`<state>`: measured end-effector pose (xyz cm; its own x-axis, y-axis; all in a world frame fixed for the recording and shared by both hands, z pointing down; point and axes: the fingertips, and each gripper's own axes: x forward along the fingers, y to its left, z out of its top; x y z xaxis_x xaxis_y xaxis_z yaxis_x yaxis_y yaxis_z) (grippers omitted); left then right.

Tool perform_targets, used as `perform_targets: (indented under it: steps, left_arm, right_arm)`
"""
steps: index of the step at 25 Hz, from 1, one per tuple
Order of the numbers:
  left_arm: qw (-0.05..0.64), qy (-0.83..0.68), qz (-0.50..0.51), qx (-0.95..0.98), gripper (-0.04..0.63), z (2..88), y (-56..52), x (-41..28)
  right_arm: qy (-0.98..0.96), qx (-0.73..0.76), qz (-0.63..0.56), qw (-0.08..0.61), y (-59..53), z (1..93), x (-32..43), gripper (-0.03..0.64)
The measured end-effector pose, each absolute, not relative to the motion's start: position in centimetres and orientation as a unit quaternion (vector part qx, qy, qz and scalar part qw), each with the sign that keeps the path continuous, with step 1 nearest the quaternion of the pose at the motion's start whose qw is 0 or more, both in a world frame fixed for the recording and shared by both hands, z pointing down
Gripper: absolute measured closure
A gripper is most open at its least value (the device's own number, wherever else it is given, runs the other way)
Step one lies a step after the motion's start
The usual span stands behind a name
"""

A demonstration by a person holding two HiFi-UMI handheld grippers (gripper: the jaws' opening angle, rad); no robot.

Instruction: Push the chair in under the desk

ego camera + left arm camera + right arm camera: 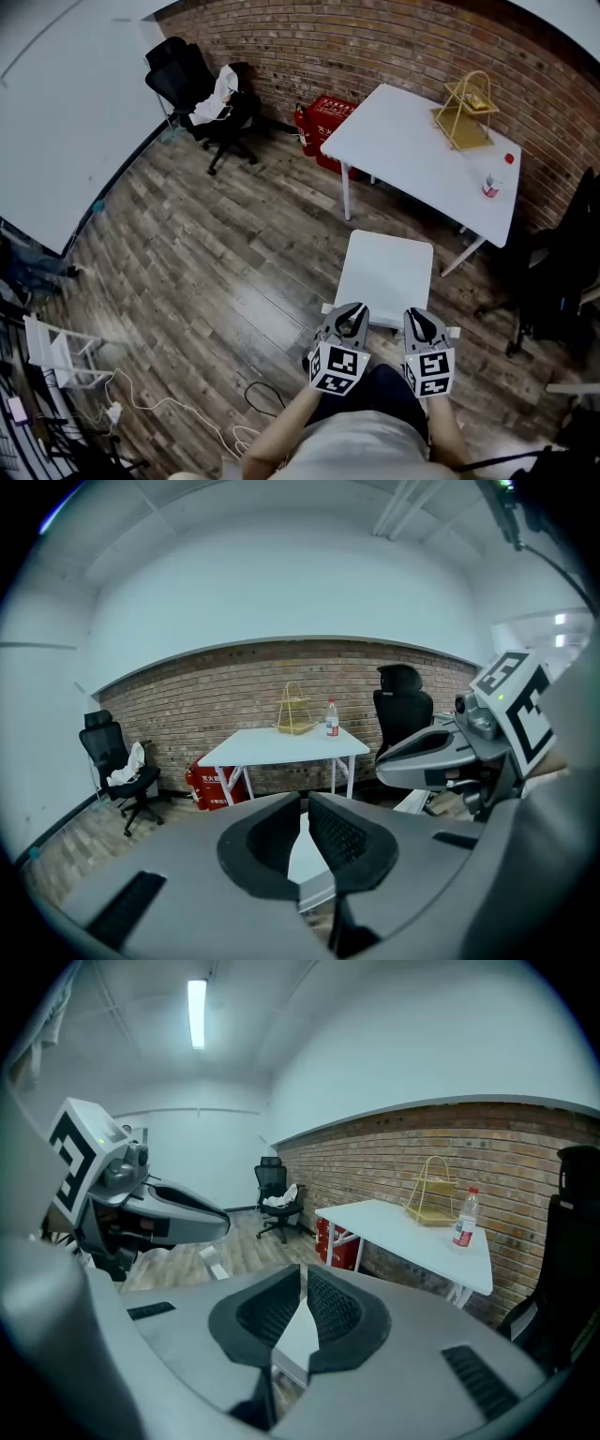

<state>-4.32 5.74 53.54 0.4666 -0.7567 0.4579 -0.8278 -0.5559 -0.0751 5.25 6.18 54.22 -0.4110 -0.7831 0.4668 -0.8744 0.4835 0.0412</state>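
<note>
Chair (386,267): white, with a flat, square, smooth seat. It stands on the near side of the tabletop (422,150), close to its long edge and not under it. A strip of plank floor (225,253), grey-brown and grainy, shows between the two.

Tabletop: white, rectangular, matte, on thin white legs, set against a rough red brick wall (375,37).

- Left claw (352,313): ribbed black pads pressed together, nothing between them. It is at the chair's edge farthest from the tabletop; contact unclear.
- Right claw (419,319): pads likewise pressed together and empty, beside the left one at the same edge.

On the tabletop, toward its far end:
- a gold wire basket (466,112), tiered and open-framed;
- a clear bottle (490,183) with a red cap.

At the tabletop's other end:
- a red crate (328,117) on the floor;
- farther along the wall, a black office chair (202,89).
</note>
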Motion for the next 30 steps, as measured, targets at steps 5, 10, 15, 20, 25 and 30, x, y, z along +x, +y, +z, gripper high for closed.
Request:
perform_targets:
  steps: [5,10,15,20,25,30]
  left_arm:
    - [0.085,-0.437,0.242,0.862,0.558,54.5,5.6,-4.3]
    - [0.078,-0.395,0.282,0.871,0.514,55.7,5.2,-3.0]
    - [0.068,-0.353,0.315,0.878,0.489,57.0,5.1,-1.7]
    - [0.015,-0.297,0.368,0.881,0.407,58.0,5.6,-0.1]
    - [-0.051,-0.234,0.457,0.857,0.317,60.7,6.2,0.7]
    - [-0.063,-0.192,0.501,0.842,0.299,63.2,6.6,2.1]
  right_arm:
    - [-0.841,0.466,0.104,0.256,6.4,55.1,5.5,0.598]
    - [-0.847,0.429,0.103,0.295,6.4,56.0,6.1,0.598]
    - [-0.857,0.376,0.115,0.333,6.8,57.4,6.0,0.464]
    - [-0.863,0.275,0.063,0.420,7.6,59.6,5.1,0.416]
    - [-0.849,0.197,0.039,0.489,8.7,62.3,4.9,0.382]
    - [-0.824,0.173,-0.009,0.539,8.5,64.2,5.7,0.374]
